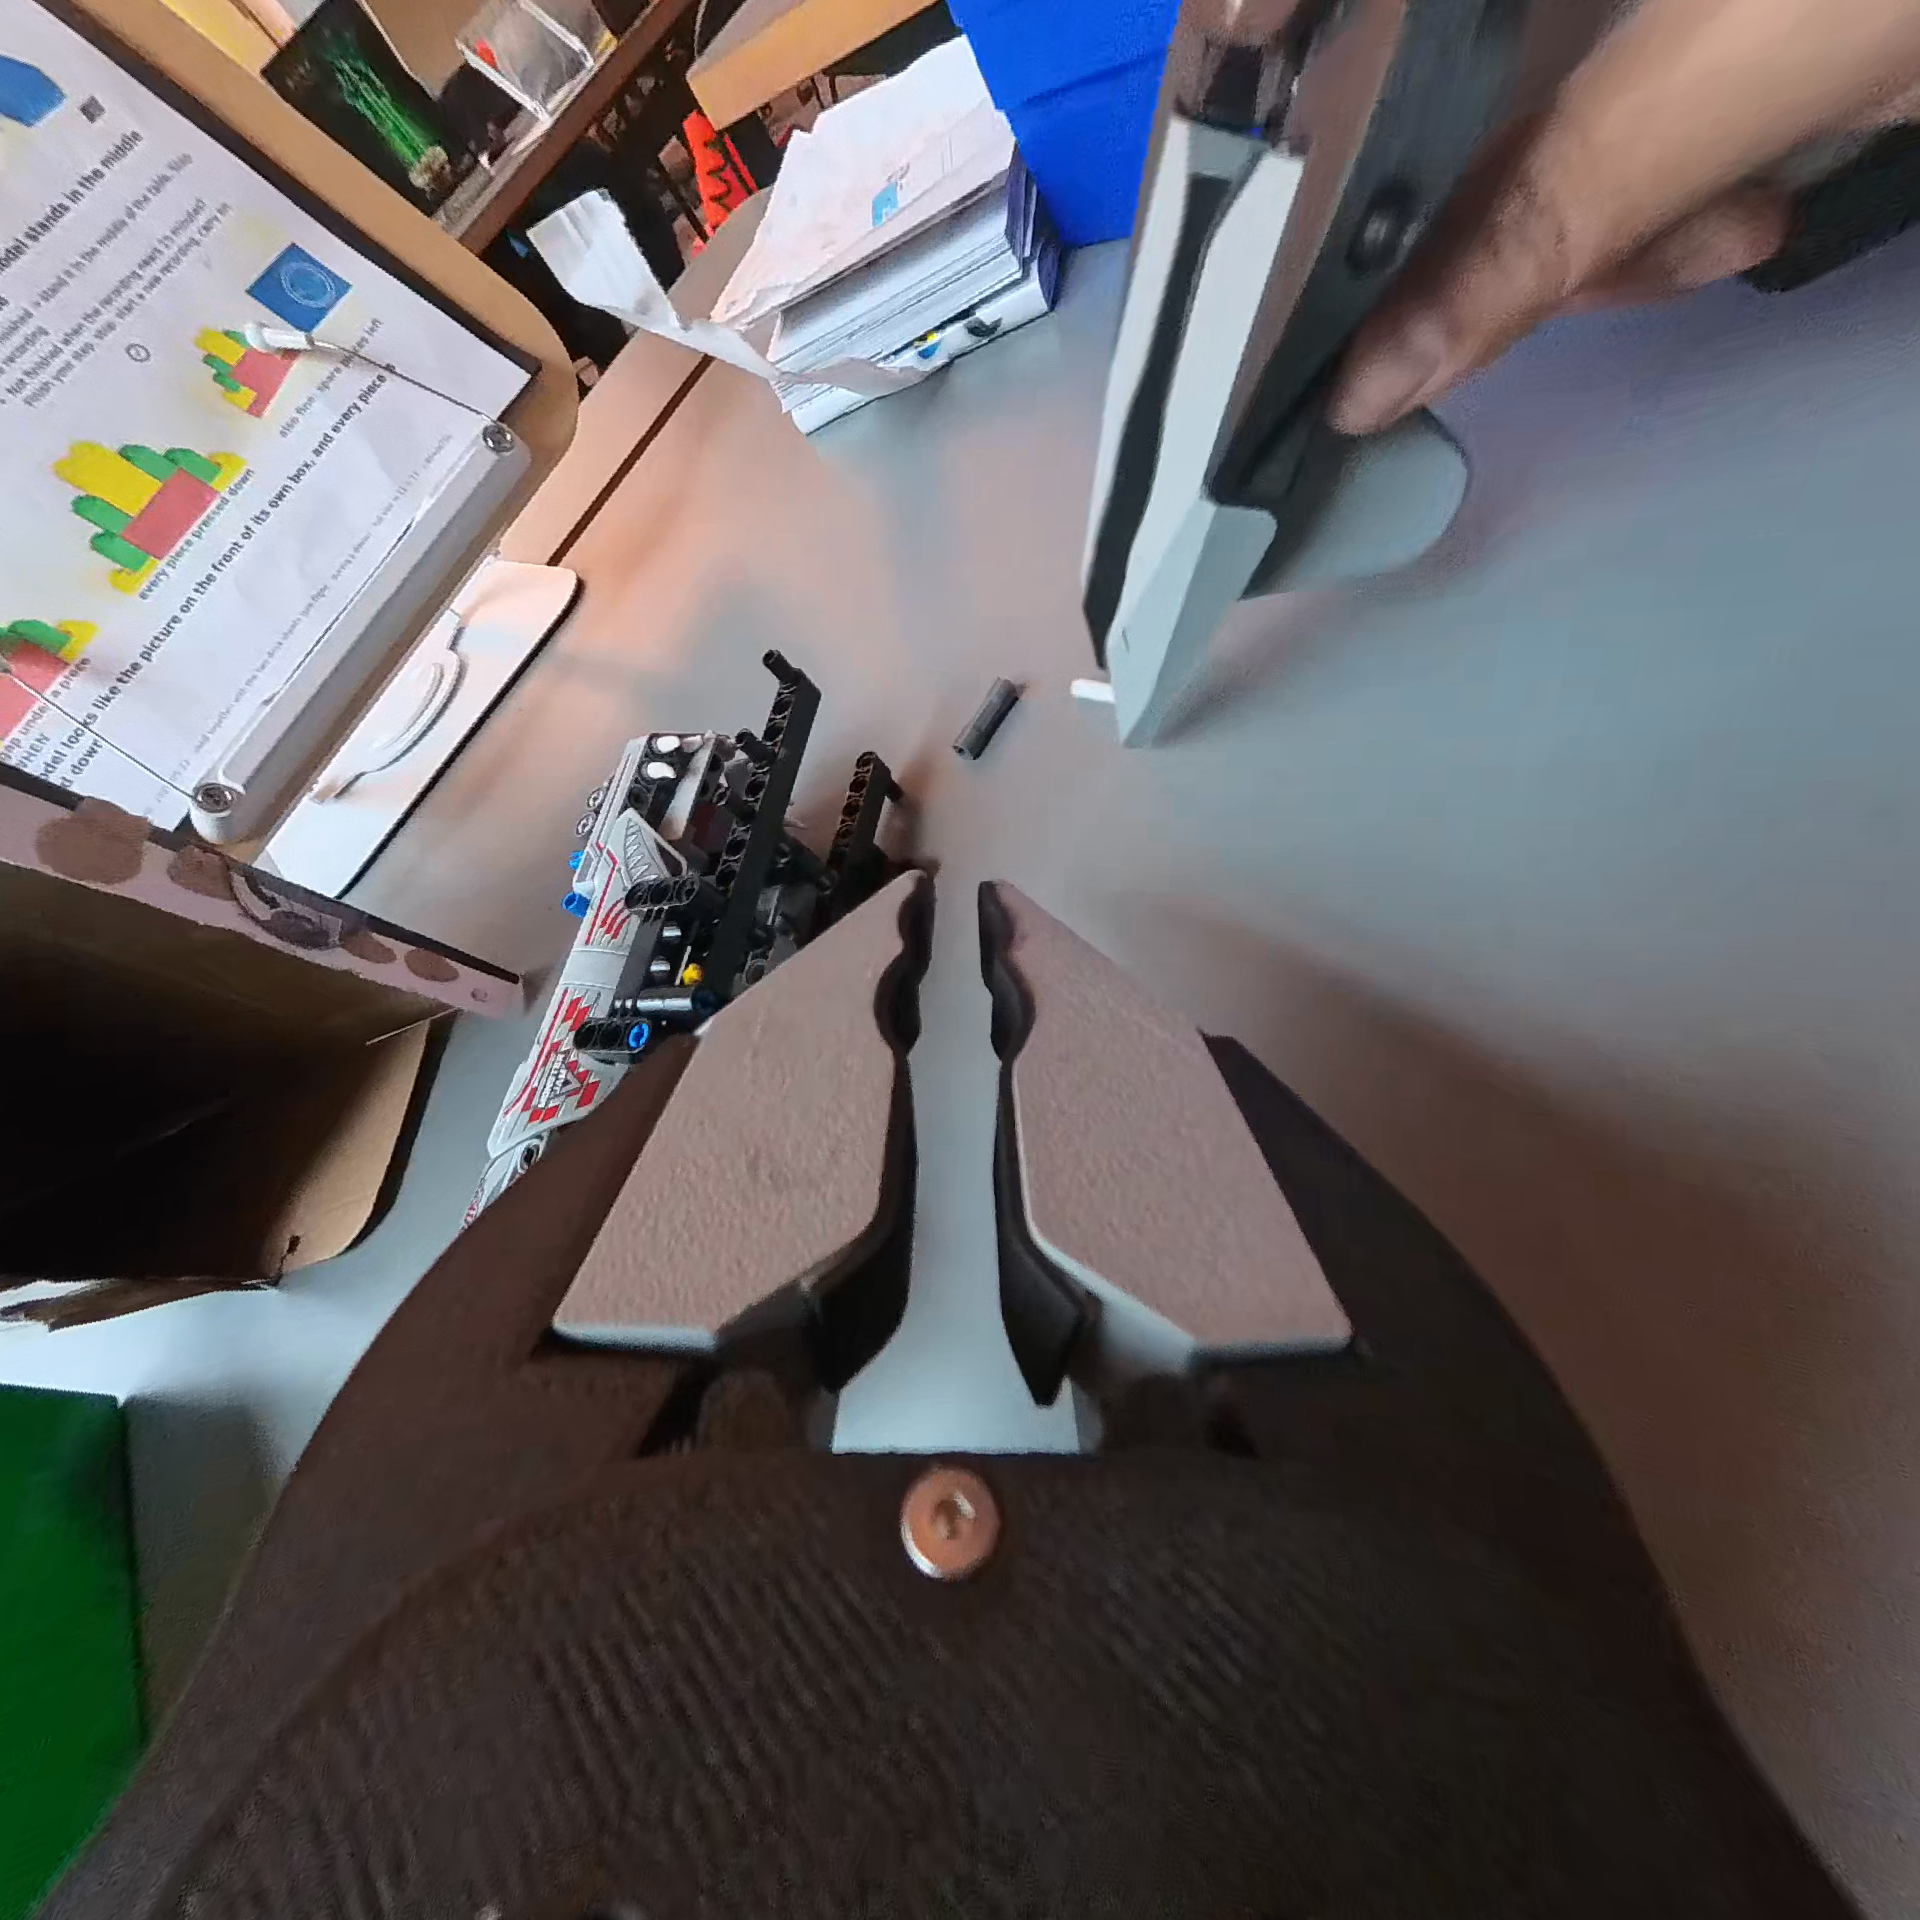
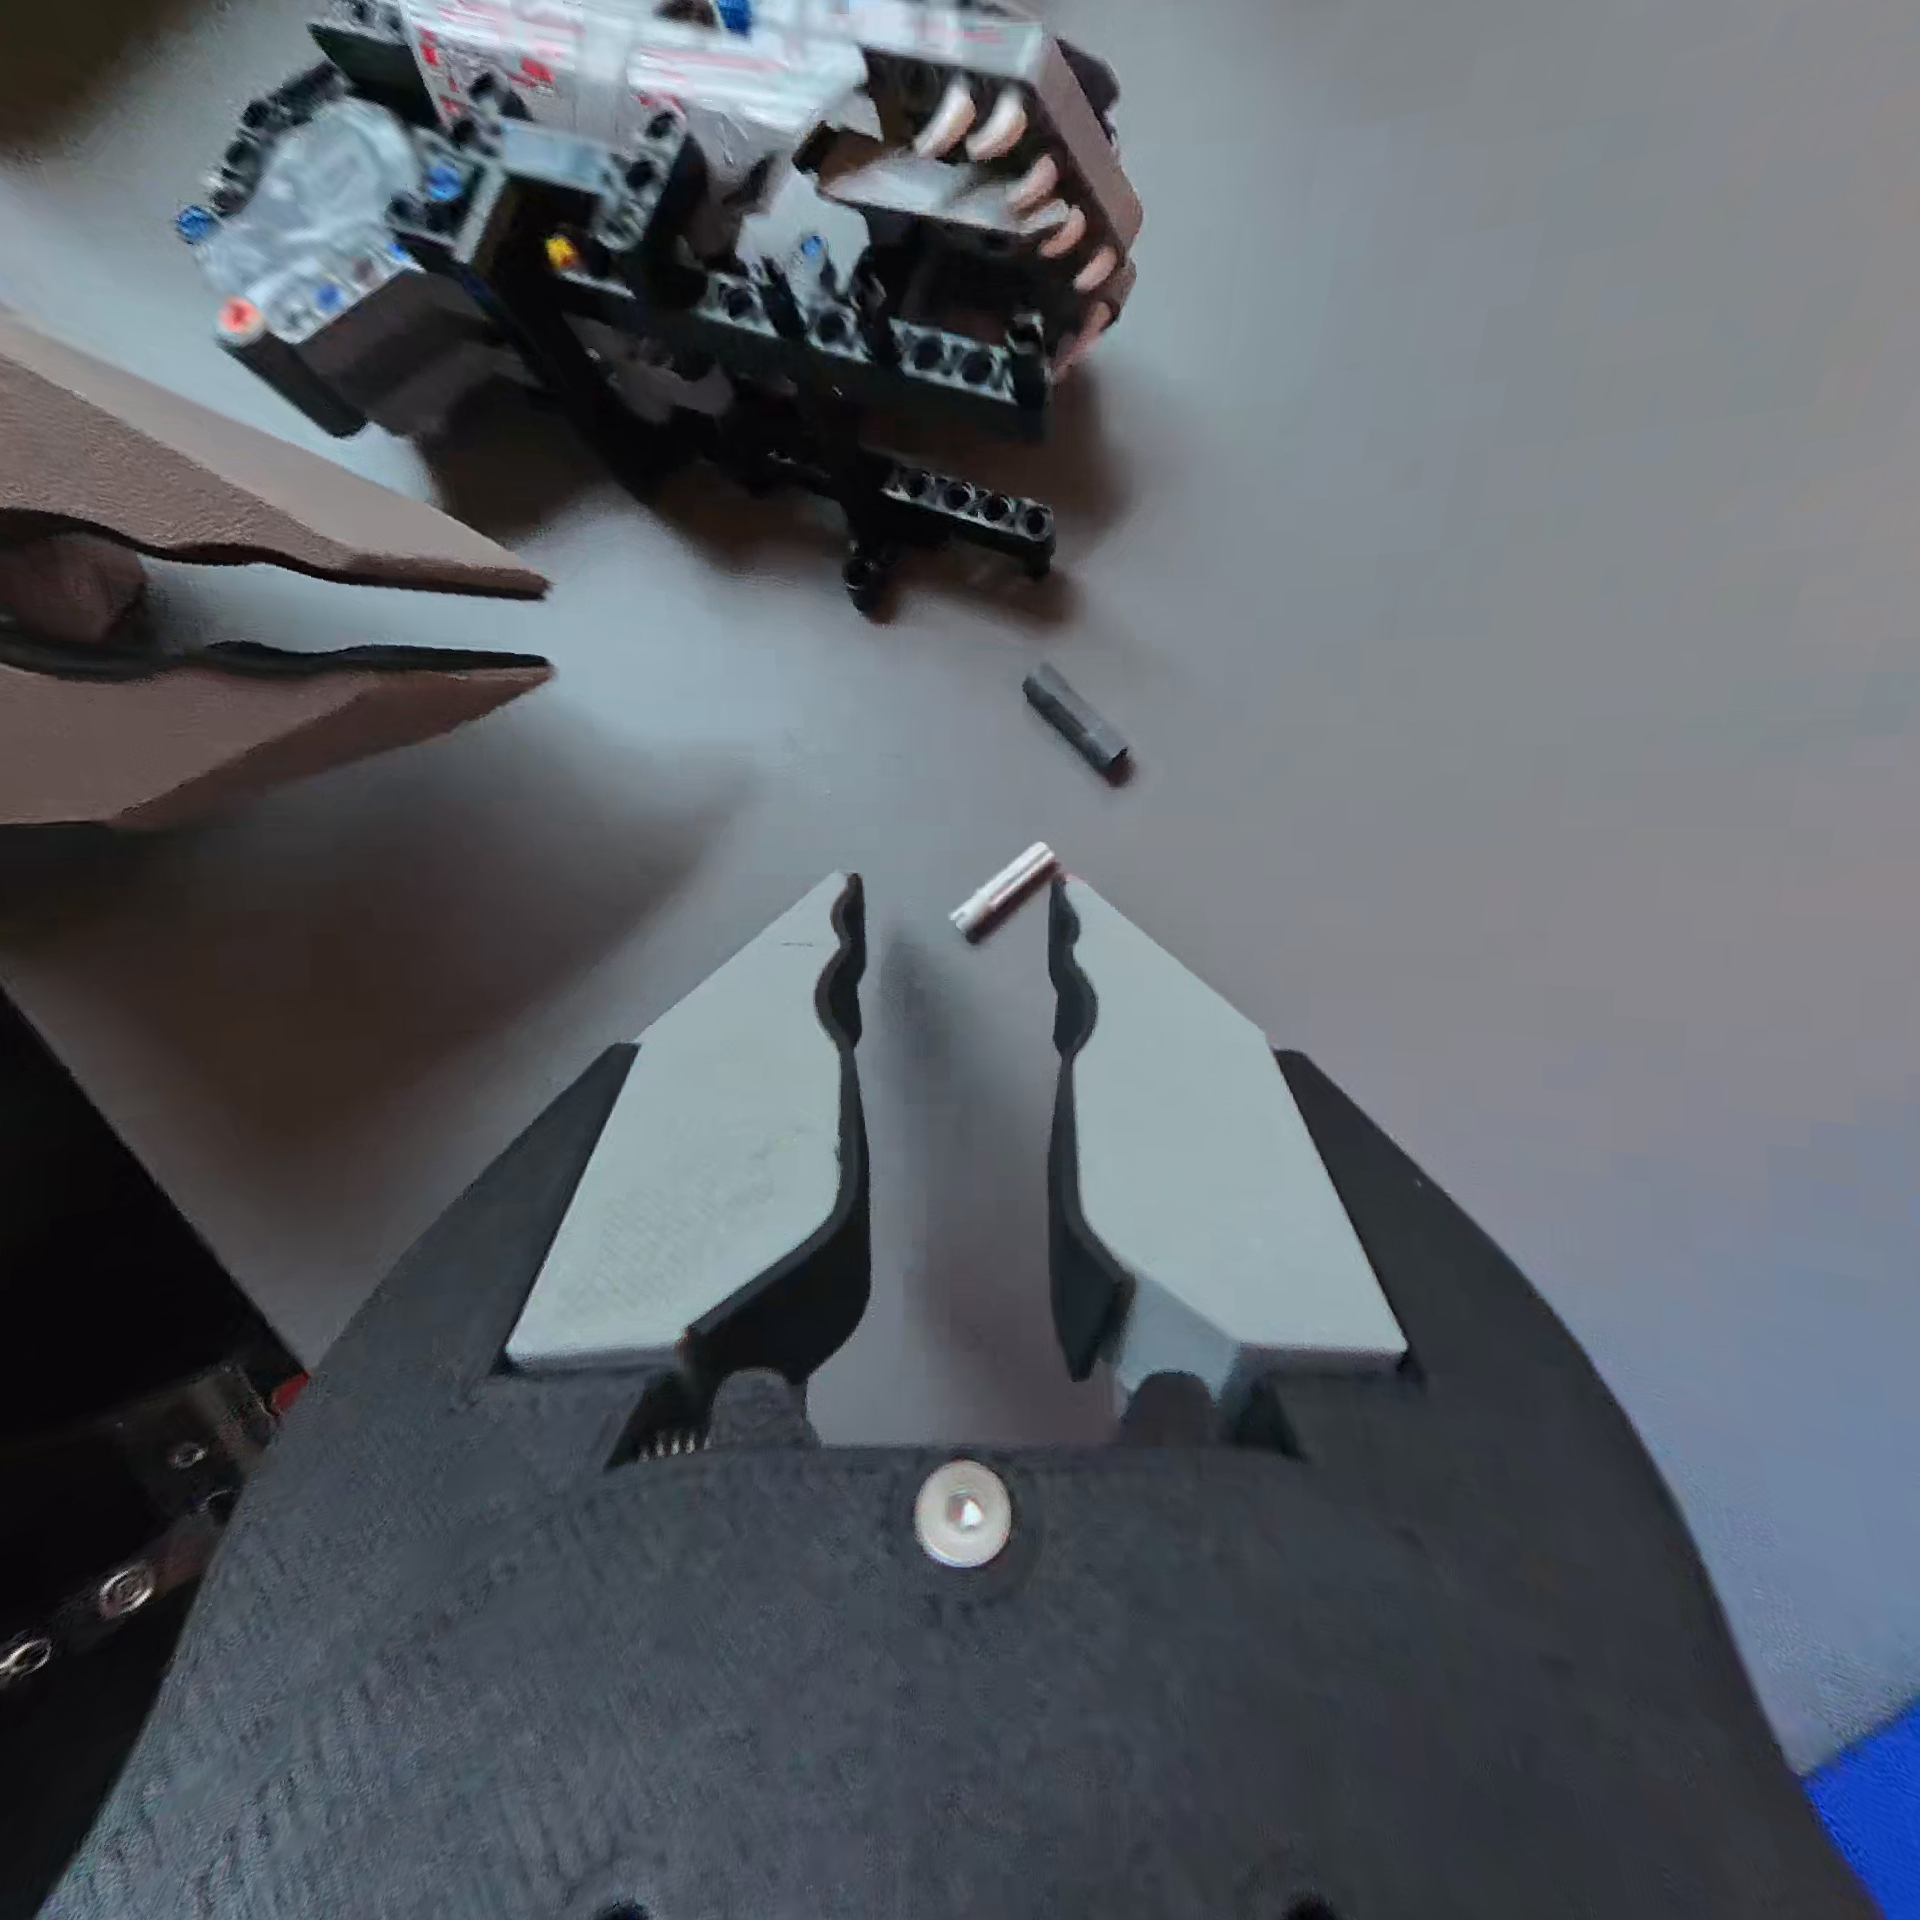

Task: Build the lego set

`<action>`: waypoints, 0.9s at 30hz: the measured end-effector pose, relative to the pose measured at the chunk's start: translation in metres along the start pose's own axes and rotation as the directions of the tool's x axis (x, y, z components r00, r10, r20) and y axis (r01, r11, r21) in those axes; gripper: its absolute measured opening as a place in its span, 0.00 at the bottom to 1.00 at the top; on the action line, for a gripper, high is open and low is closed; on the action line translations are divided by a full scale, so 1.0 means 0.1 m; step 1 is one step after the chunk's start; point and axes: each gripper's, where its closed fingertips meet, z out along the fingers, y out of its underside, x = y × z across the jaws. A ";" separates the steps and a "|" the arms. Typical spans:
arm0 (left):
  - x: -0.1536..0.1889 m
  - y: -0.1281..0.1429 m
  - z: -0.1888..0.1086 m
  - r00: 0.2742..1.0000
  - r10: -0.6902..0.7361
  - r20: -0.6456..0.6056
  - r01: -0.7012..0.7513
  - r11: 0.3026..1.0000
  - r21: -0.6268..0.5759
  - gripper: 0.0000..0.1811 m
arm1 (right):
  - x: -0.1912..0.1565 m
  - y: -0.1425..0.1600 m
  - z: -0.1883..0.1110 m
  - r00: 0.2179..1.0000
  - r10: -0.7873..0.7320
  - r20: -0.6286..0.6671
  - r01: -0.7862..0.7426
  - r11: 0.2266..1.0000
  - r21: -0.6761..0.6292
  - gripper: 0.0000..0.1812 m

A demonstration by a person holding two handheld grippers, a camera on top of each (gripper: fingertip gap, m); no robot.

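A partly built grey, black and red Lego model (image 1: pixel 686 904) lies on the grey table (image 1: pixel 1507 831); it also shows at the top of the right wrist view (image 2: pixel 675 239). A short black piece (image 1: pixel 987 719) (image 2: pixel 1075 722) lies loose beside it. A small white pin (image 2: pixel 1003 891) (image 1: pixel 1089 689) lies on the table at my right gripper's tips. My right gripper (image 2: pixel 954 891) is open and empty, with the pin against its right fingertip. My left gripper (image 1: pixel 956 891) is narrowly open and empty, right of the model; it also shows in the right wrist view (image 2: pixel 540 629).
An instruction sheet on a stand (image 1: pixel 229 416) is at the left, with an open cardboard box (image 1: pixel 208 1091) below it. A stack of papers (image 1: pixel 904 249) and a blue box (image 1: pixel 1060 104) are at the back. A hand (image 1: pixel 1558 208) holds the right gripper. Some 8 cm of space lies between my two pairs of fingers.
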 end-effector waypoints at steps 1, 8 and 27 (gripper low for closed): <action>0.01 0.01 0.01 1.000 0.003 -0.003 -0.003 1.000 -0.006 0.03 | 0.05 0.02 0.01 1.000 -0.003 -0.026 0.004 1.000 0.004 0.13; 0.02 0.02 0.02 1.000 0.016 -0.005 -0.016 1.000 -0.016 0.03 | 0.08 -0.05 -0.18 0.993 -0.076 -0.091 0.081 0.995 0.052 0.01; 0.02 0.03 0.04 1.000 0.024 0.000 -0.024 0.999 -0.030 0.02 | 1.47 0.41 -2.06 0.881 0.126 -0.455 -0.086 0.991 0.107 0.19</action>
